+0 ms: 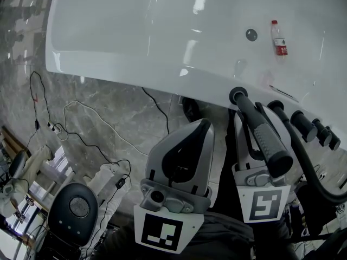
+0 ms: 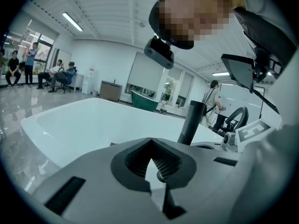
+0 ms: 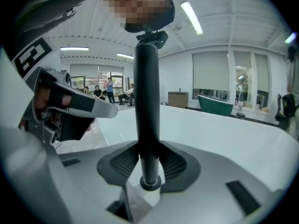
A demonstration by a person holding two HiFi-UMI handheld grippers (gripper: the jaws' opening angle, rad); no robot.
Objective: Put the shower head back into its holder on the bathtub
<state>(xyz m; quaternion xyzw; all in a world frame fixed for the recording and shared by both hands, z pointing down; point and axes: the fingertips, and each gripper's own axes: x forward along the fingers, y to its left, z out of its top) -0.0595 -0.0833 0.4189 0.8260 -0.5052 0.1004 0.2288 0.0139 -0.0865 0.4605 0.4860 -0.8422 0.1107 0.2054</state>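
Note:
The black shower head (image 1: 264, 138) is a slim stick with a ribbed grip, and its hose (image 1: 310, 169) curves away to the right. My right gripper (image 1: 254, 115) is shut on its handle; in the right gripper view the shower head (image 3: 147, 101) stands up between the pads of that gripper (image 3: 148, 155). It hangs just in front of the white bathtub (image 1: 135, 42) rim, beside a row of black fittings (image 1: 303, 124). I cannot tell which fitting is the holder. My left gripper (image 1: 205, 124) is beside it on the left, shut and empty (image 2: 150, 141).
A red-labelled bottle (image 1: 279, 38) and a round drain (image 1: 251, 34) lie inside the tub. Cables (image 1: 81, 134) trail over the marble floor on the left, near a round black device (image 1: 76, 207). People (image 2: 56, 73) sit far off, and a green tub (image 2: 145, 101) stands behind.

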